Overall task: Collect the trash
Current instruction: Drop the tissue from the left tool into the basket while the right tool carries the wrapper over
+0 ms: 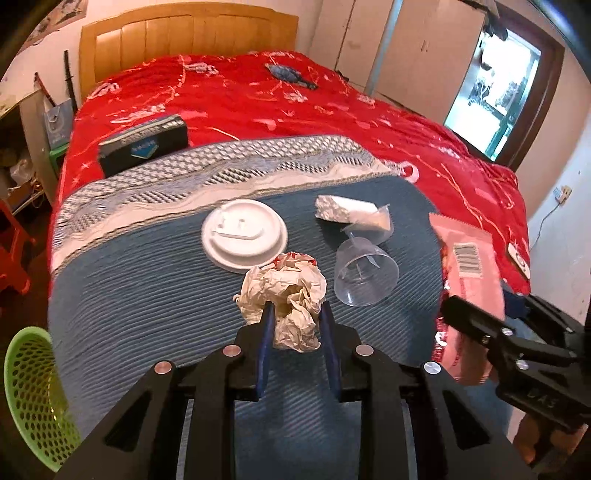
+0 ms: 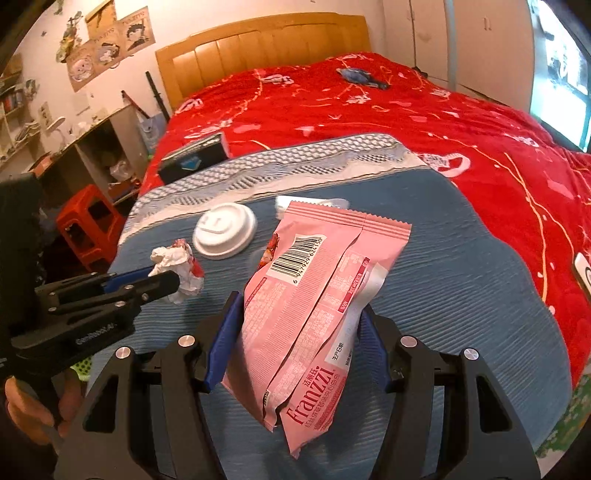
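Clamping crumpled paper [image 1: 284, 295] between narrowly closed jaws of the left gripper [image 1: 297, 314], above the blue blanket [image 1: 147, 295]. Pinching a pink snack wrapper [image 2: 314, 295] in the part-closed right gripper [image 2: 299, 321]. Lying at 12 o'clock beyond the paper: white lid [image 1: 243, 236]; at 2 o'clock: clear cup [image 1: 365, 275]. Green basket [image 1: 33, 391] at 8 o'clock.

Bed with red patterned quilt [image 1: 258, 110], blue ribbed blanket [image 1: 147, 302] spread over its near end. Wooden headboard [image 1: 188, 33] at the wall. Dark box [image 1: 144, 144] lying on quilt by blanket's patterned border. Red plastic stool [image 2: 88, 225] beside bed, cartoon posters [image 2: 107, 48] on wall, white wardrobe [image 1: 417, 48] doors behind.
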